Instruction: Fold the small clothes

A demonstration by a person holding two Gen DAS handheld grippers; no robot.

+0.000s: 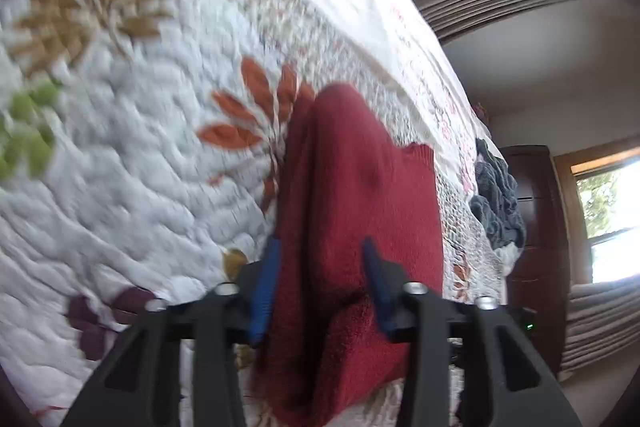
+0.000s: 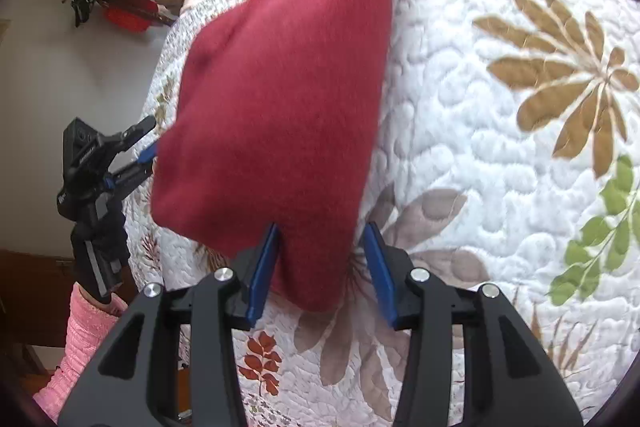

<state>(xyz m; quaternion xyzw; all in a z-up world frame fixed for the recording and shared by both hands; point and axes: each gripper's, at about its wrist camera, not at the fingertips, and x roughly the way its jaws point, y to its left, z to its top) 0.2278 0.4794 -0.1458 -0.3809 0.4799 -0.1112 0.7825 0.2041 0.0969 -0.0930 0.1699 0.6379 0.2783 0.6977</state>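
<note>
Red knit garment [image 2: 276,99], fuzzy w/ ribbed hem, hangs as a tapered wedge over the quilt [image 2: 472,147], near its edge. Quilt is white, puffy stitching, brown, rust and green leaf appliqués. Left gripper [image 1: 320,283]: blue pads apart, thick fold of knit between them; can't tell if it's pinched. Right gripper [image 2: 322,267]: pads spread, garment's lower corner between, left pad touching cloth. Grey crumpled cloth [image 1: 498,203] at the quilt's far edge. Pink ribbed sleeve [image 2: 84,339] behind the left tool.

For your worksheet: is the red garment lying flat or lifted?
Lifted: the red garment hangs between both claws above the quilt.
</note>
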